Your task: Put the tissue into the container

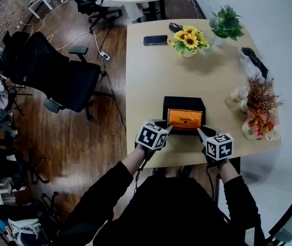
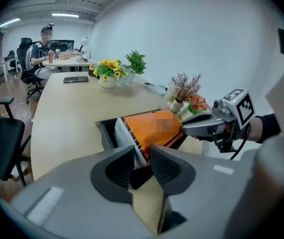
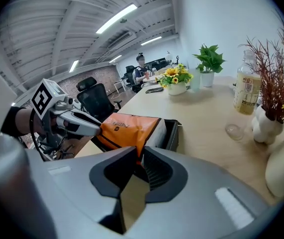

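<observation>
Pinching corners of tissue pack (image 1: 185, 119), left claw (image 1: 168, 128) and right claw (image 1: 200, 131) nearly closed.

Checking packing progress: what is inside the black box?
An orange tissue pack lies tilted, partly inside the black box, held at its near corners by the left gripper and right gripper. The box's floor beneath it is covered.

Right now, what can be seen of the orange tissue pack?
The tissue pack is a soft, orange, plastic-wrapped block with dark print on top and pale ends. It sits tilted, its far side down inside the black container. Its near corners are pinched by the left gripper and the right gripper.
</observation>
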`<action>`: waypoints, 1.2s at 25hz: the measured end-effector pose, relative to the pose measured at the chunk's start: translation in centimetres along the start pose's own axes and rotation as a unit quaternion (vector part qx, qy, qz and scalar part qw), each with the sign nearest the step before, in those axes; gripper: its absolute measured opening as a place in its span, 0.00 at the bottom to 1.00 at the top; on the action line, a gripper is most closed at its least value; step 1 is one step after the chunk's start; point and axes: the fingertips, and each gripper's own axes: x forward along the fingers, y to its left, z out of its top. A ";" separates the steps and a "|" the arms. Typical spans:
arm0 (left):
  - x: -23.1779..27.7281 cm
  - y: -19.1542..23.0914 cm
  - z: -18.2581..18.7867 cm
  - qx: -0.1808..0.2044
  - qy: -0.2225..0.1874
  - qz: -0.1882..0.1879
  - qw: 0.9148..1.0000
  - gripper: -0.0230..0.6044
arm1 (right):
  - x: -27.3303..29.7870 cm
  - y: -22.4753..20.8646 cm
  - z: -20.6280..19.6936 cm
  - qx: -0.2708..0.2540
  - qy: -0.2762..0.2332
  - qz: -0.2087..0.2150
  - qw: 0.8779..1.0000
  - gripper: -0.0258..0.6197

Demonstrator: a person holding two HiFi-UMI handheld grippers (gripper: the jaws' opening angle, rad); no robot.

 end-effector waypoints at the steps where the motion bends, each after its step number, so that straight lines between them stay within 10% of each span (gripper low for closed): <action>1: 0.1 0.0 -0.1 0.002 0.004 0.001 1.000 0.15 | 0.1 -0.1 -0.1 -0.003 0.004 -0.003 1.000 0.12; 23: 1.2 0.5 -0.9 0.051 0.087 0.030 0.995 0.17 | 1.0 -0.5 -0.6 -0.052 0.078 -0.026 0.995 0.13; 30: 0.5 0.5 -0.2 0.096 0.059 0.055 0.992 0.29 | 0.6 -0.7 -0.4 -0.067 0.063 -0.049 0.995 0.22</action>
